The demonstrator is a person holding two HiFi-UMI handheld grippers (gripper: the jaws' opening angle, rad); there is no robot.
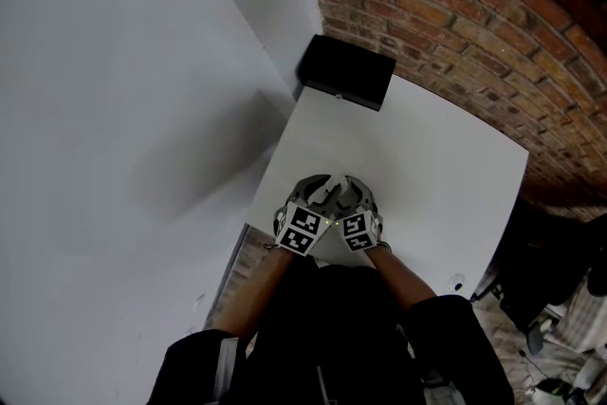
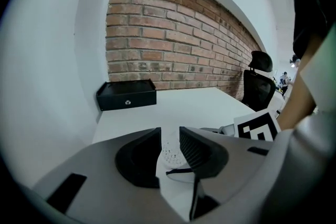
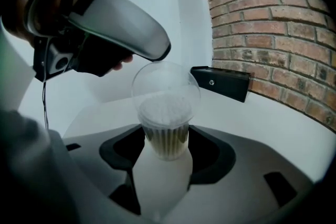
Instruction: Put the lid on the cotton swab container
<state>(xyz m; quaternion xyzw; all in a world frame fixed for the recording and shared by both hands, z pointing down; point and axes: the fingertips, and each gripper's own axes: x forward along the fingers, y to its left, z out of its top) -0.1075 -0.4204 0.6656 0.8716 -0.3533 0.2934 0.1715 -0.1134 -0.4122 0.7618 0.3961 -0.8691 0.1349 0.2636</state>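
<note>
The cotton swab container [image 3: 167,131], a clear cup packed with swabs, stands between the jaws of my right gripper [image 3: 167,144], which is shut on it. A clear round lid [image 3: 165,81] rests tilted on its rim, not seated flat. My left gripper [image 2: 170,147] hovers just above with its jaws apart; the white swab tips [image 2: 170,155] show through the gap and nothing is pressed between the pads. One of its fingers [image 3: 131,34] reaches the lid's top edge. In the head view both grippers [image 1: 332,196] meet at the table's near edge.
A black box [image 1: 346,71] sits at the far end of the white table [image 1: 427,175], against the brick wall [image 1: 455,5]. A black office chair [image 2: 258,86] stands beyond the table's right side. The white wall runs along the left.
</note>
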